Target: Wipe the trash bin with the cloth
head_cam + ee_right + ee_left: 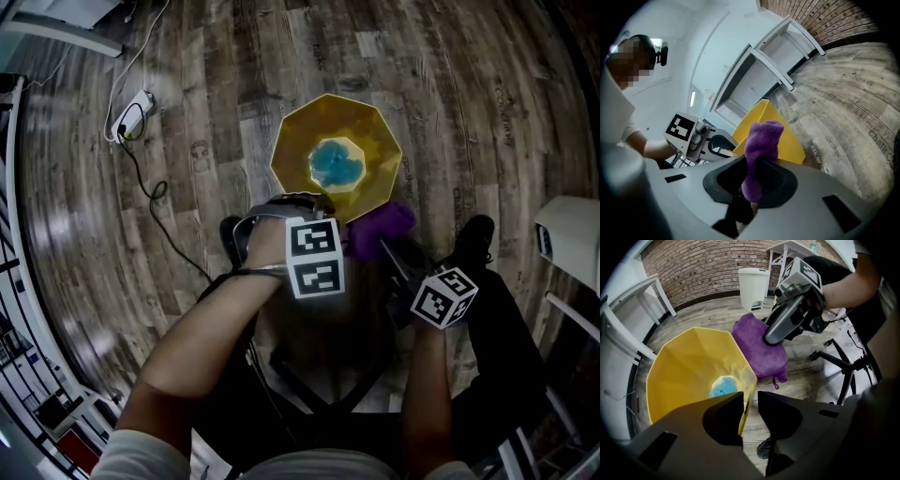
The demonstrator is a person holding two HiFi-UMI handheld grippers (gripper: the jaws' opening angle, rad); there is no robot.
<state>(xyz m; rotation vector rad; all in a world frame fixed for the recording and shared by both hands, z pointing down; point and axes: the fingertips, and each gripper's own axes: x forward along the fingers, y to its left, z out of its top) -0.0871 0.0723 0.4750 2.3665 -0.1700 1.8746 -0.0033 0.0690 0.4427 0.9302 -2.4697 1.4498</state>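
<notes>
A yellow many-sided trash bin (291, 131) stands open on the wood floor, with something blue (336, 164) lying at its bottom. My left gripper (750, 399) points steeply down over the bin's near rim (749, 380). The thin wall sits between its jaws with a gap on the right side, so the gripper is open. My right gripper (752, 187) is shut on a purple cloth (761, 140). The cloth (757, 343) hangs bunched against the outside of the bin's near right side. In the head view the cloth (384, 225) shows beside the left gripper's marker cube.
A white pedal bin (753, 287) stands by the brick wall. White shelf frames (628, 310) line the left. A power strip and black cable (134, 114) lie on the floor at the far left. The black legs of a chair base (839, 362) spread next to the person.
</notes>
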